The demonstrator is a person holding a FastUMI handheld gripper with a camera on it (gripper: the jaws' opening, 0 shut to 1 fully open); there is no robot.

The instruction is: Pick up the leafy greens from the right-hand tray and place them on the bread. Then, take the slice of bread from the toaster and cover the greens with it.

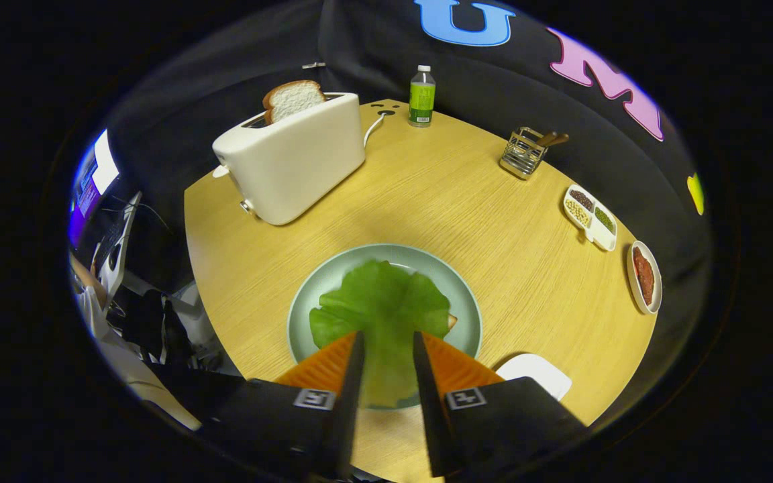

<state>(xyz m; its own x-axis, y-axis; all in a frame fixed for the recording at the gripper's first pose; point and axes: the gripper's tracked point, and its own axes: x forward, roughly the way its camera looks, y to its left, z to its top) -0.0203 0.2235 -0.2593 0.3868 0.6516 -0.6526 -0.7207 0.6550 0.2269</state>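
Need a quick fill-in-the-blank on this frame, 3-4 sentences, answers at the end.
1. The green leafy lettuce lies on the round pale green ____, covering most of the bread under it.
2. A slice of white bread stands in the slot of the cream ____.
3. The fingers of the tool stand ____, with the lettuce showing between them.
4. The green plastic bottle stands on the wooden table beyond the ____.

Missing words: plate; toaster; open; toaster

A pale wood-grain table [467, 201] carries a smooth matt toaster [292, 164], a glossy plate [313, 295] and a wire-metal rack [522, 153].
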